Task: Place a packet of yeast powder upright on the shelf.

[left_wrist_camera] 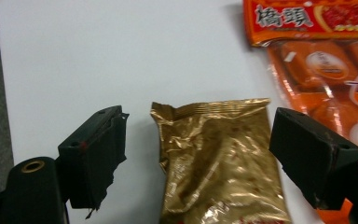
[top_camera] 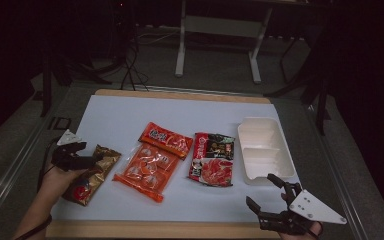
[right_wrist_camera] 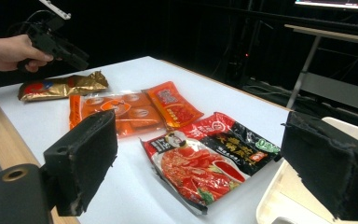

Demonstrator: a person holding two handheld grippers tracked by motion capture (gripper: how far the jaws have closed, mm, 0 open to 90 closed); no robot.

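A crinkled gold snack packet (top_camera: 91,172) lies at the left of the white mat. My left gripper (top_camera: 91,155) hovers over its far end, held in a hand. In the left gripper view the gold packet (left_wrist_camera: 219,168) lies between the two black jaws of the left gripper (left_wrist_camera: 198,130), with a gap on each side, so the gripper is open. My right gripper (top_camera: 260,189) rests near the table's front right corner, open and holding nothing. The right gripper (right_wrist_camera: 198,135) looks across the mat, and the left gripper (right_wrist_camera: 70,53) shows above the gold packet (right_wrist_camera: 60,86).
An orange multi-pack of snacks (top_camera: 152,162) lies mid-mat beside the gold packet. A red and black sauce packet (top_camera: 212,159) sits to its right. A white two-compartment tray (top_camera: 264,147) stands at the right edge. Wooden table rim (top_camera: 145,230) runs along the front.
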